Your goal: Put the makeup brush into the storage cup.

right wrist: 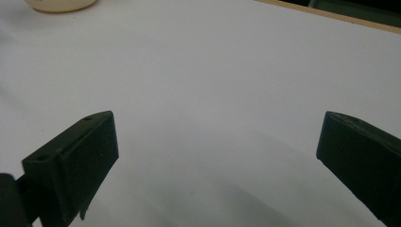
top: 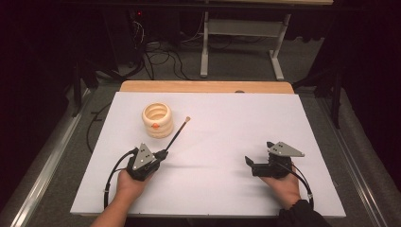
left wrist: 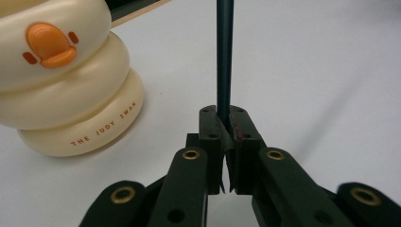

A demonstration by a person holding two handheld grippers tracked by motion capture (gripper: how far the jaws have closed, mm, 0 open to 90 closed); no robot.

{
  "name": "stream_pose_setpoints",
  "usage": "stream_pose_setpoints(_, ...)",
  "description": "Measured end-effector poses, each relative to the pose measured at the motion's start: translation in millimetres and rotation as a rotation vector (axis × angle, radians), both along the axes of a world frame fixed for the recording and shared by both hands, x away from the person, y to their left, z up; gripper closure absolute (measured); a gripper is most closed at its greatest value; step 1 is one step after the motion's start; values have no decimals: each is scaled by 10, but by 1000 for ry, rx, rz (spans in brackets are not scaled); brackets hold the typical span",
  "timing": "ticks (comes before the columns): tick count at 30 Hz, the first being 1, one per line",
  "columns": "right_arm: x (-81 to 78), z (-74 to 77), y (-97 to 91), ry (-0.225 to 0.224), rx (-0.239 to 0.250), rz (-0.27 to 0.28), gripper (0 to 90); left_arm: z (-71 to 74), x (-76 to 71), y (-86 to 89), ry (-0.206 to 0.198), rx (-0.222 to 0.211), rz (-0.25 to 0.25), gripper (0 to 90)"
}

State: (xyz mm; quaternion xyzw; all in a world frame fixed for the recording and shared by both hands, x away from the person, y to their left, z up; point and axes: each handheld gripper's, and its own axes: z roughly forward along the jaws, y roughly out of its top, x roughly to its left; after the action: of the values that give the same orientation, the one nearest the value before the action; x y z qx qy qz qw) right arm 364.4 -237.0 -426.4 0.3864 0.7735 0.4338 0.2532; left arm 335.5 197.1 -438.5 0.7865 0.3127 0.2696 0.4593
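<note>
The left gripper point(top: 164, 153) clamps the pencil point(top: 177, 134), aimed toward one o'clock for the cream holder point(top: 157, 119); the right gripper point(top: 257, 163) idles agape.

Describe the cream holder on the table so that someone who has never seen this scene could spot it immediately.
Start at the white table top and look at its far left part, ahead of the left hand-held gripper. There stands the cream holder, a stack of rounded rings with an open top. An orange duck bill on its side sets it apart from the thin dark stick beside it.
</note>
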Motion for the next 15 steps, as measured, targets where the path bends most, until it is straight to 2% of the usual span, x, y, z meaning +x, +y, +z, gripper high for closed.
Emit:
stream_pose_setpoints(3,-2,0,4,-5,-4,9,13,-5,6,7,13,-38,-3,859)
stream_pose_setpoints(8,-6,-2,8,-5,-7,8,19,-9,8,-5,25,-63,0,860)
stream_pose_setpoints(15,-6,-5,13,-3,-7,9,23,1,12,50,50,-176,20,859)
